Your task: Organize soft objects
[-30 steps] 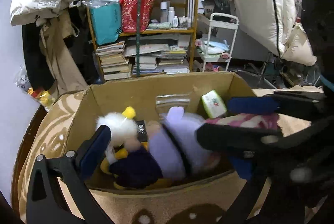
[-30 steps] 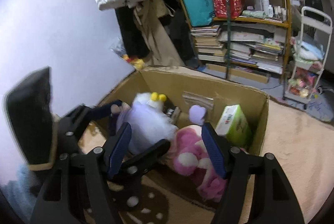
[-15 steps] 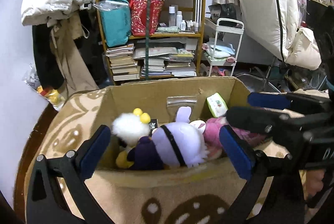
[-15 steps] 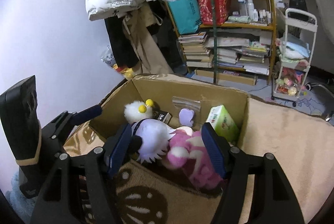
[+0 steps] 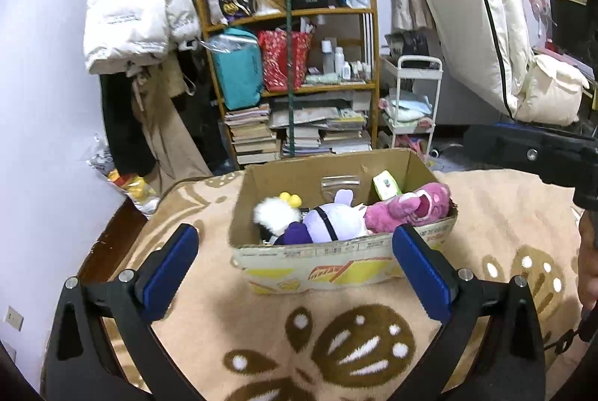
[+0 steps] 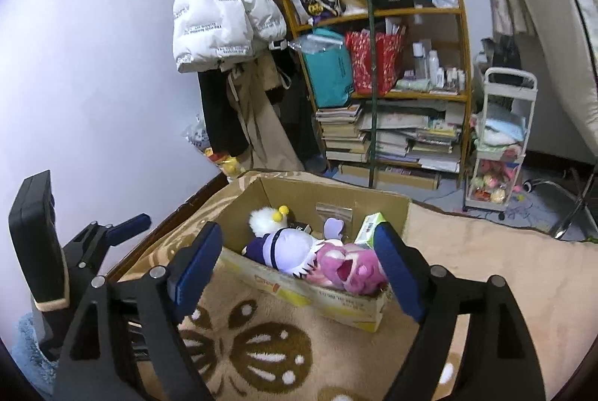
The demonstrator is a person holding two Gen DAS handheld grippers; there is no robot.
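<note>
Patterned blanket around cardboard box of plush toys, left gripper and right gripper both spread wide, empty.

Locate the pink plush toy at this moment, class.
In both wrist views the pink plush toy lies inside the cardboard box, at its right end, against the purple-and-white plush and just in front of the green-and-white pack.

Corrugated cardboard box, fuzzy plush toys
</note>
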